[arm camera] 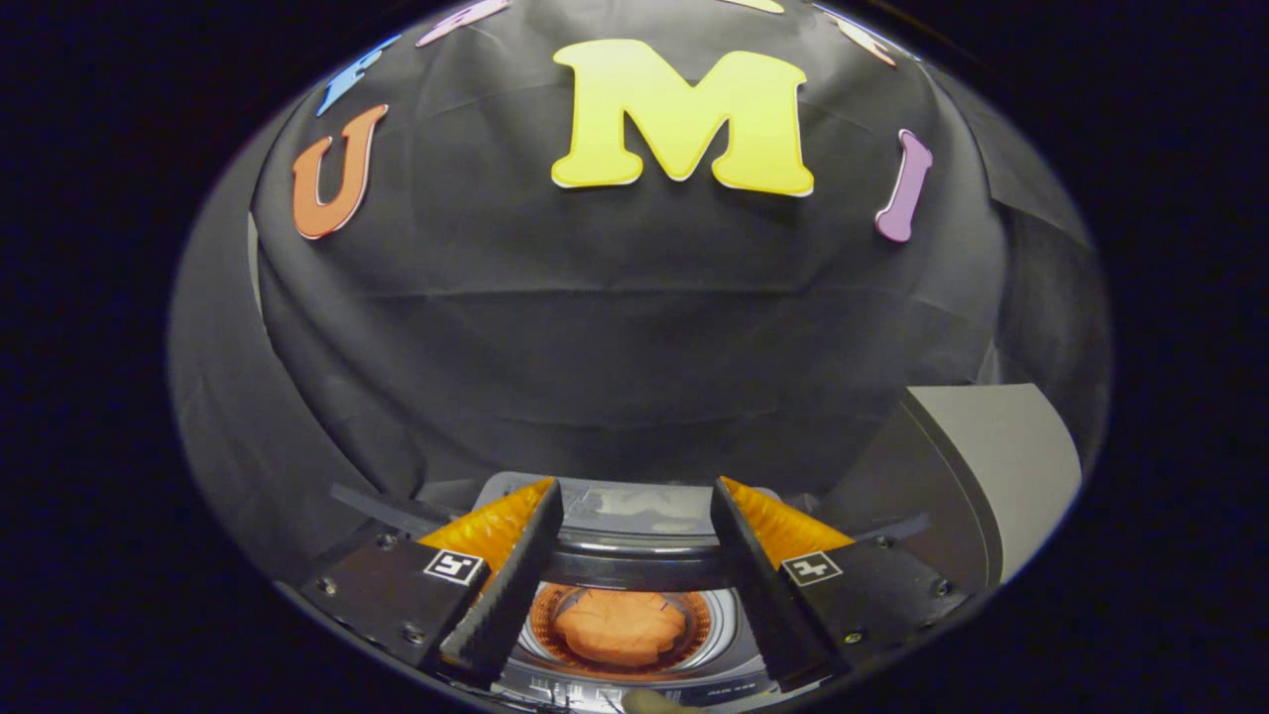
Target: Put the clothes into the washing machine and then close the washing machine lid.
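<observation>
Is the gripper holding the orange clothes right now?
No, nothing is held. The gripper is open, and the orange clothes lie down inside the washing machine's drum, below the gap between the fingers.

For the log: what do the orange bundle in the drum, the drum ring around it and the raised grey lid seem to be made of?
The orange bundle, lying in the drum below the open tongs, looks like soft cloth: creased, matte. The shiny drum ring seems metal or glossy plastic, since it throws bright reflections. The raised grey lid beside it looks like smooth matte plastic, though painted metal is possible.
</observation>
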Motion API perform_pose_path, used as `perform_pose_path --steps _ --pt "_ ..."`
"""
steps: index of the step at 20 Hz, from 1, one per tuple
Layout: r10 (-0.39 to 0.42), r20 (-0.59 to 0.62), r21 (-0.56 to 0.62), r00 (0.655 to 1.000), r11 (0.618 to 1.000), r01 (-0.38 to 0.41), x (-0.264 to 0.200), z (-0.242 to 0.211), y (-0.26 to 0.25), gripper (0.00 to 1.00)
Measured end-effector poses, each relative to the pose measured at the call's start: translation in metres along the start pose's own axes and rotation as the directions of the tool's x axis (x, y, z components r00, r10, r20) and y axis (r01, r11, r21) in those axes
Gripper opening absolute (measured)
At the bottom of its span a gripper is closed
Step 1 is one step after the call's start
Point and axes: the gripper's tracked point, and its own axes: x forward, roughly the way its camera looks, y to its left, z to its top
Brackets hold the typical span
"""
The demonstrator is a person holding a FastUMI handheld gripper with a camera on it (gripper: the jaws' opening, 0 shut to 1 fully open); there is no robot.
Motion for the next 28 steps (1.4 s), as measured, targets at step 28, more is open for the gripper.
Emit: perform_pose_path --steps 28 --pt "0.055 -0.069 -0.063 0.996 0.996 -0.06 -0.091 -0.058 -0.023 0.95"
